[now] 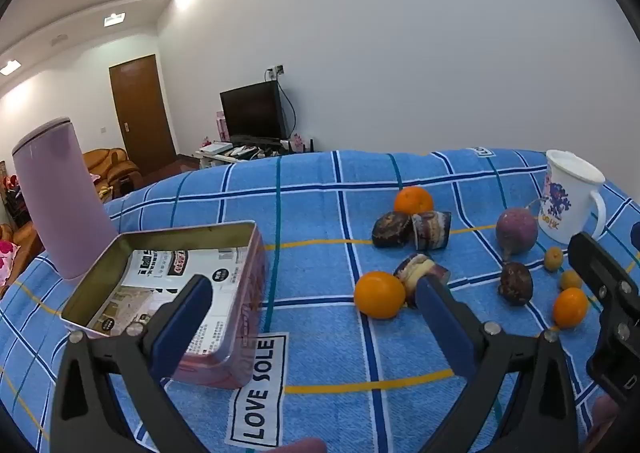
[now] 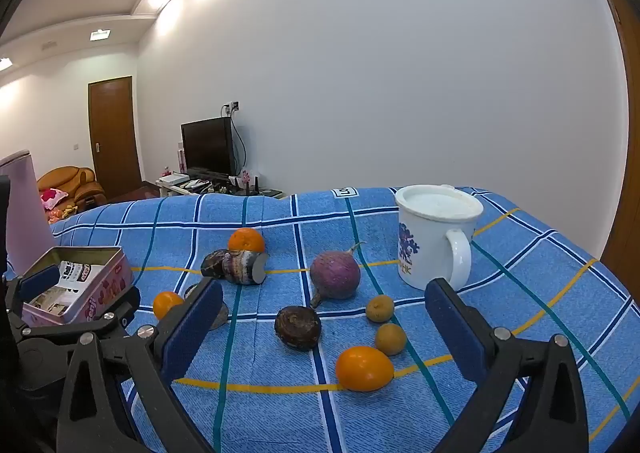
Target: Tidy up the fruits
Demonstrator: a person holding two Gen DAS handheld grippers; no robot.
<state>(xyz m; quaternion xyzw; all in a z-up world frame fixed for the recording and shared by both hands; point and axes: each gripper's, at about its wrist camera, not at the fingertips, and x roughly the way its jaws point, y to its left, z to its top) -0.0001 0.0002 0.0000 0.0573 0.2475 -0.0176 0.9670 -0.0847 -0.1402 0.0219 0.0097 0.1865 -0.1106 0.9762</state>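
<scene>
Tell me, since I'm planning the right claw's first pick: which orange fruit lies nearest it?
The oval orange fruit on the yellow stripe, directly before the open right claw. The other two oranges lie farther off, beyond the dark pieces.

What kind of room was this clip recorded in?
Most likely a home living room. A television stands against the far wall, an armchair sits near a wooden door, and the fruit lies on a table covered with a blue checked cloth.
</scene>
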